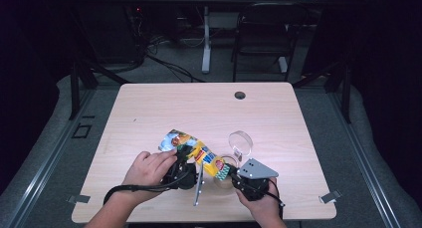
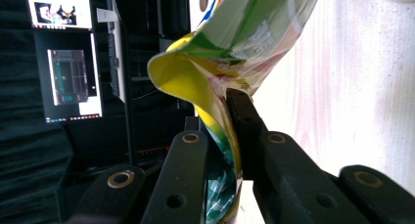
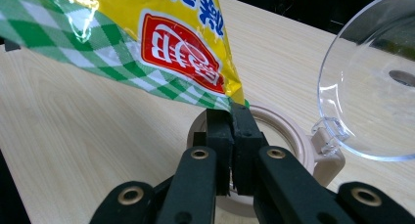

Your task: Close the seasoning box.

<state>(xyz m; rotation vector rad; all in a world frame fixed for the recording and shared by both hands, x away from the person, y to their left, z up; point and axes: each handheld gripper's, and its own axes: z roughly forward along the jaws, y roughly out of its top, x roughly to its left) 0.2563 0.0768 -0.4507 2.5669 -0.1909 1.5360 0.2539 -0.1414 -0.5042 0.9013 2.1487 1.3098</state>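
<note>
Snack bag (image 1: 195, 152), a crinkly yellow-and-green foil packet, hangs just above the round beige container (image 3: 293, 136) with its clear hinged lid, pinched by both clenched grippers (image 2: 230, 131) (image 3: 232, 123); uneven pulling could tear it suddenly, scattering contents beside the container.

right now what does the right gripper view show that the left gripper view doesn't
Right gripper view: a beige round container with its clear plastic hinged lid flipped up, just behind the jaws, and a red logo panel on the packet. Left gripper view: the packet's open, curled mouth, and lit computer monitors off in the dark room. Both: the yellow and green-checked snack packet pinched between that gripper's black jaws, and the pale wooden table.
</note>
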